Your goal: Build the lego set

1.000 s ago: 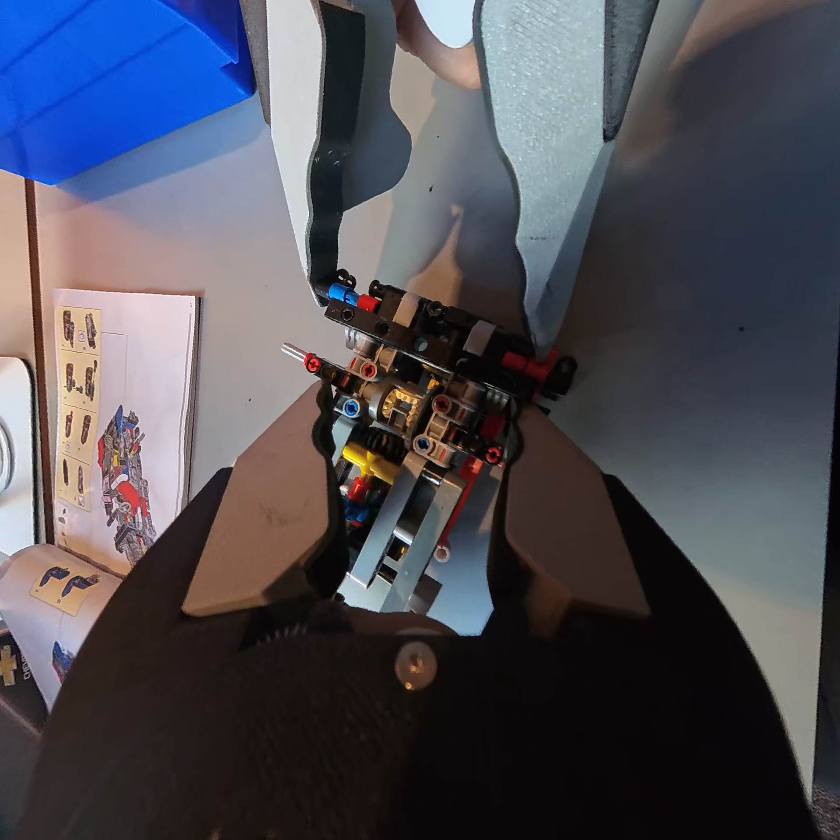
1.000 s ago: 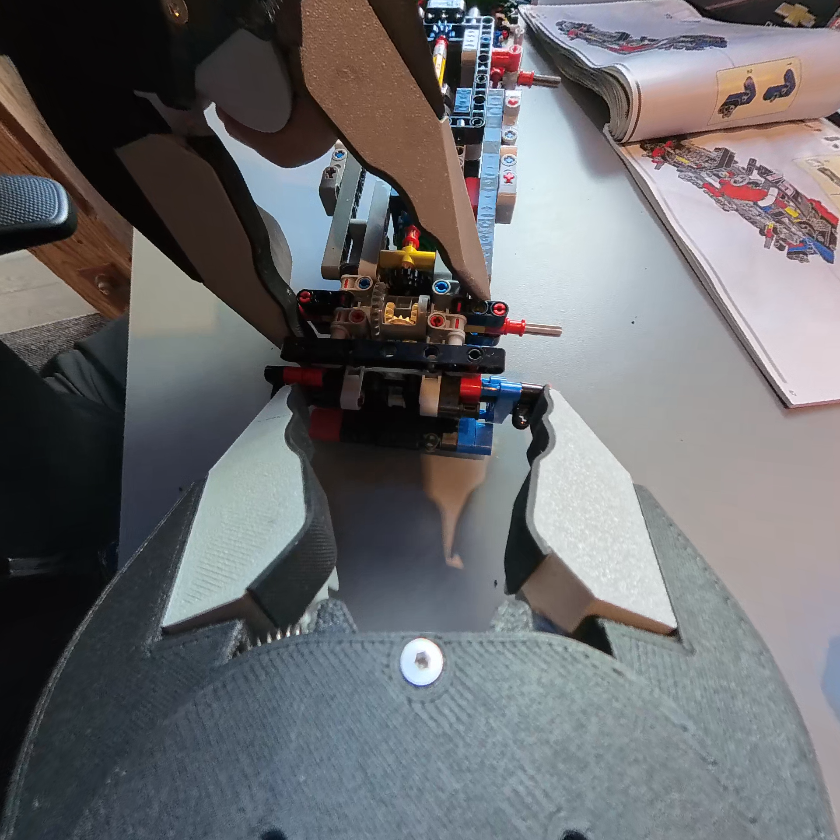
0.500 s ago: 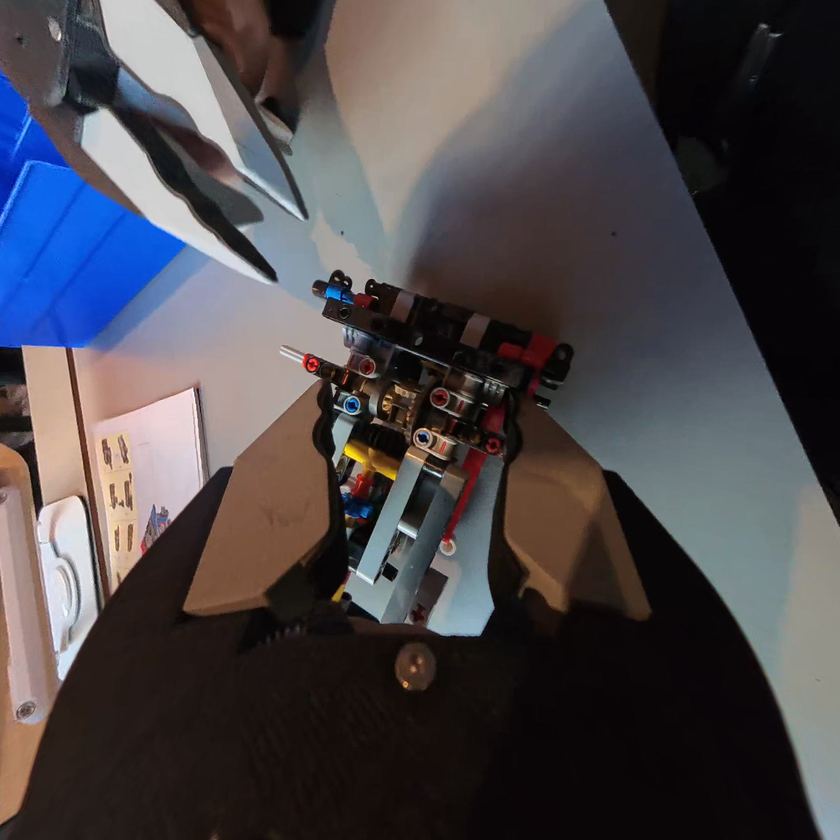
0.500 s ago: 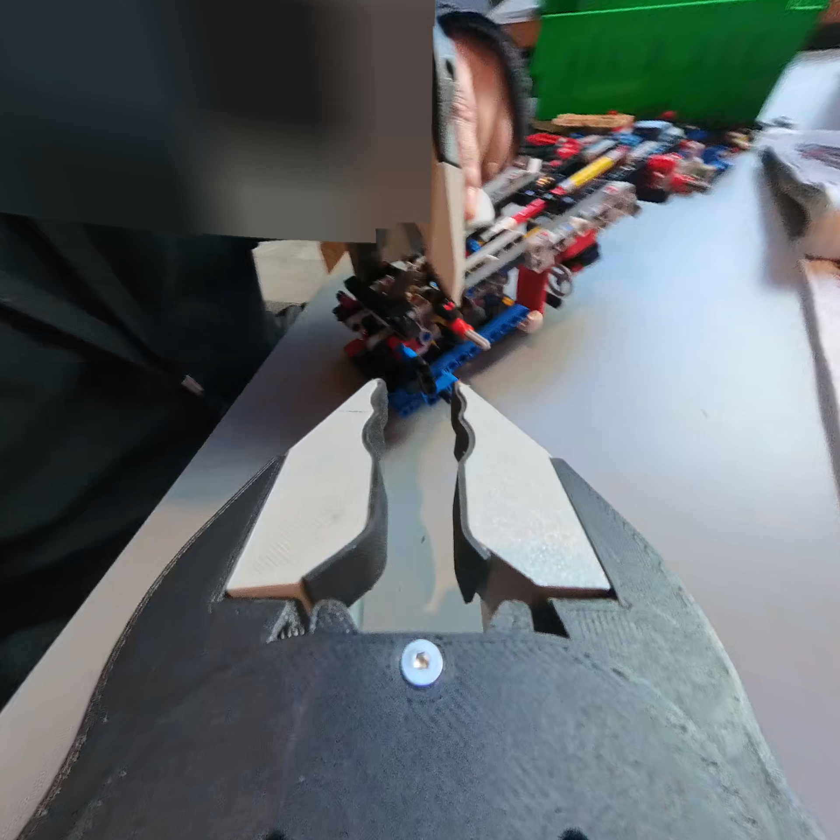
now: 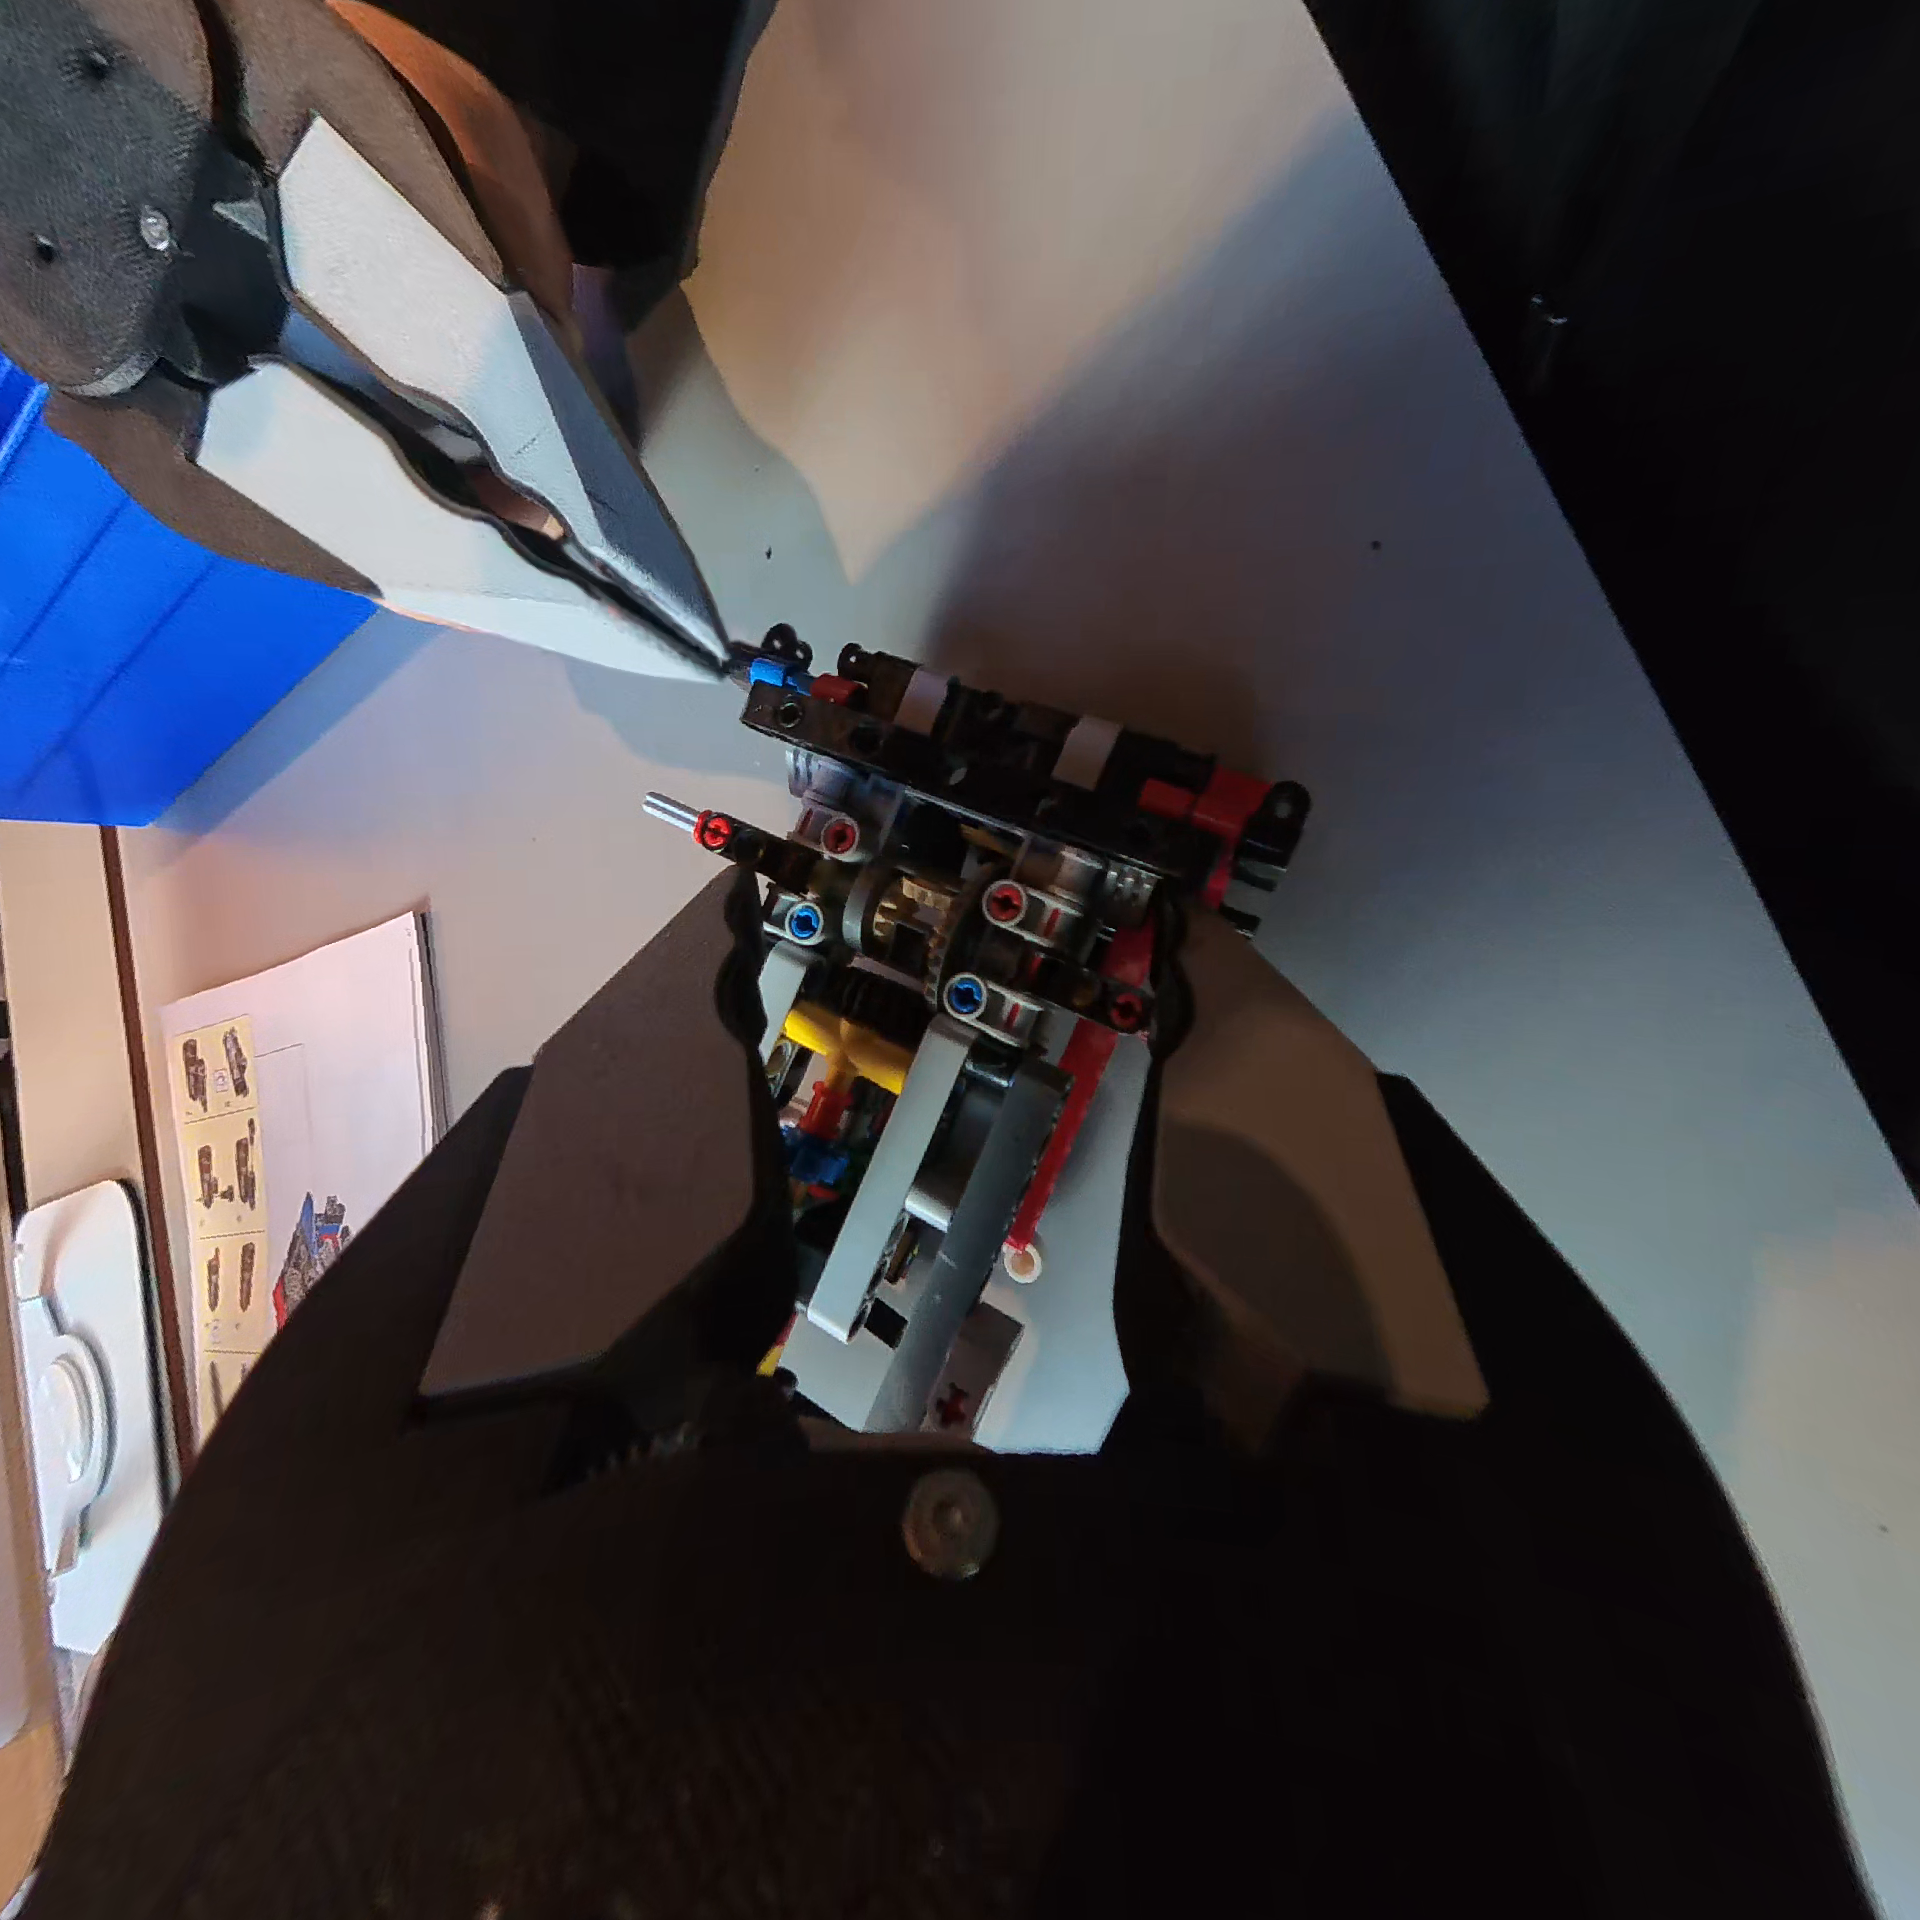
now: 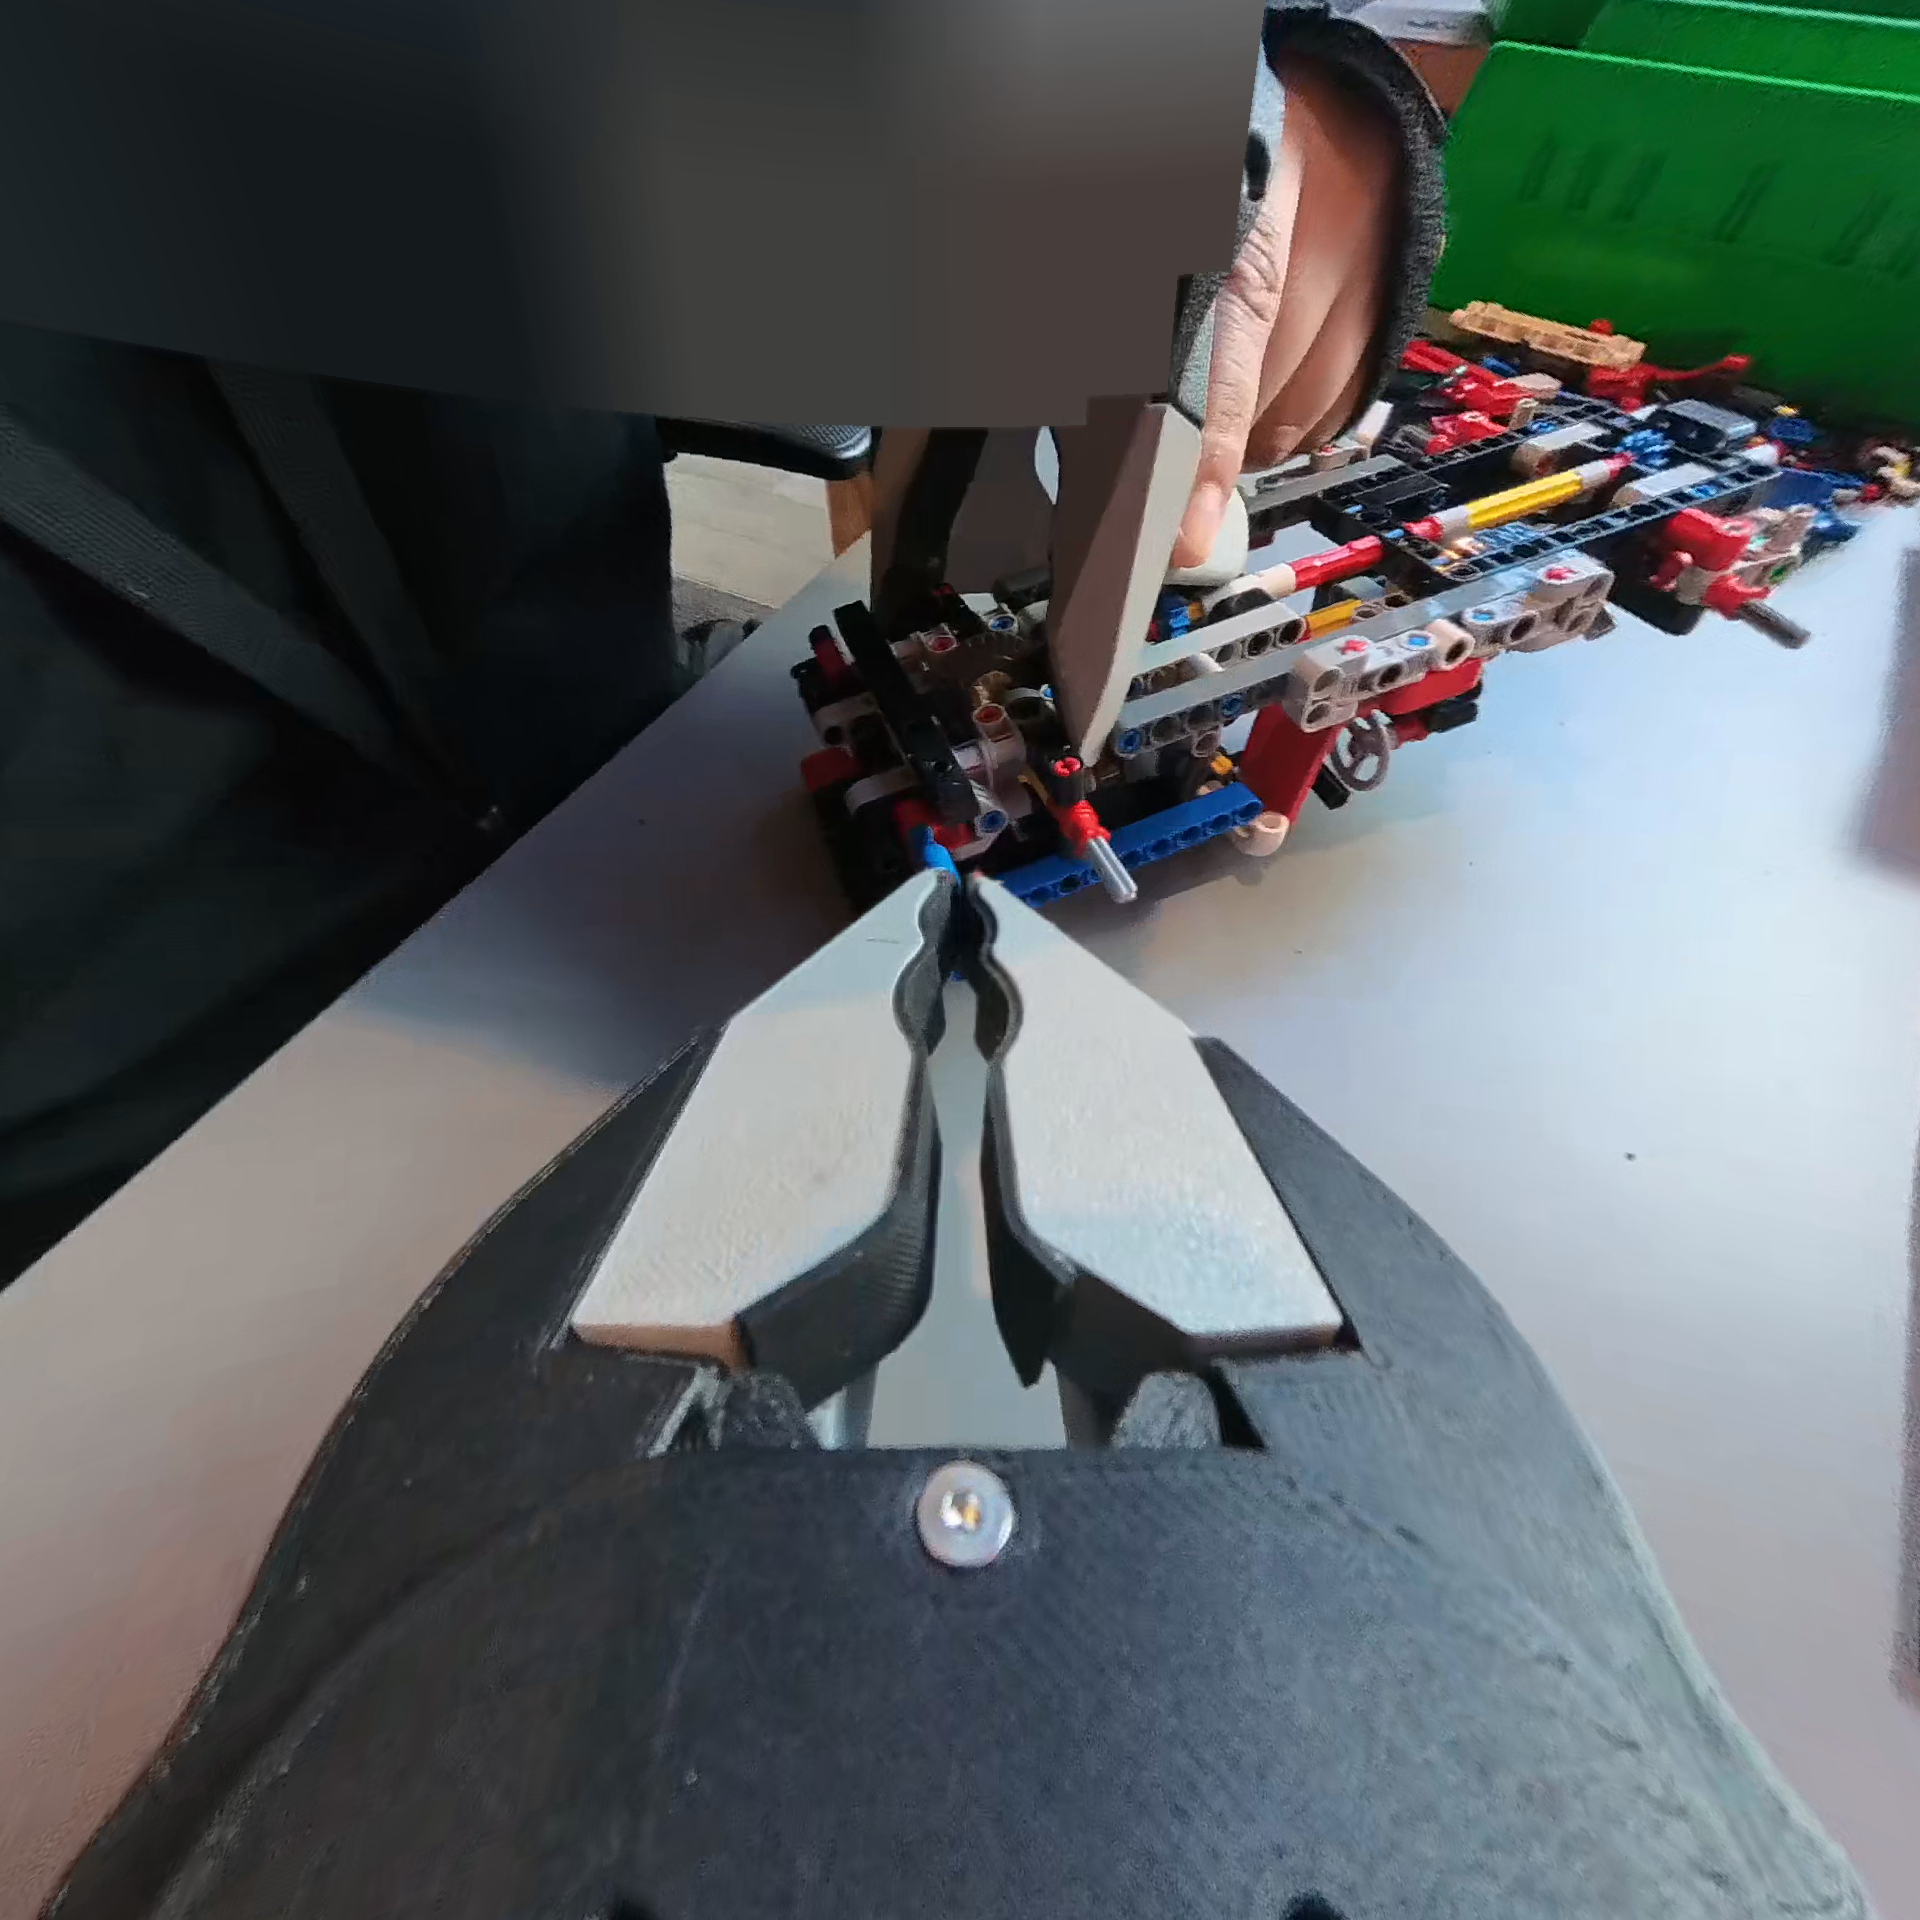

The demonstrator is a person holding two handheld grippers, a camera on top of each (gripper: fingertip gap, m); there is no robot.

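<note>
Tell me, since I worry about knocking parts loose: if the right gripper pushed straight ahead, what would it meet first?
The right gripper, nearly shut, would likely meet the blue pin at the near corner of the lego model almost at once; its tips look about touching it already.

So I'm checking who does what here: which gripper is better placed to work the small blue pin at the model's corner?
Right. The right gripper is pinched at the blue pin; the left gripper is clamping the model.

No writing is legible, even on the instruction booklet (image 5: 301, 1122)
</note>
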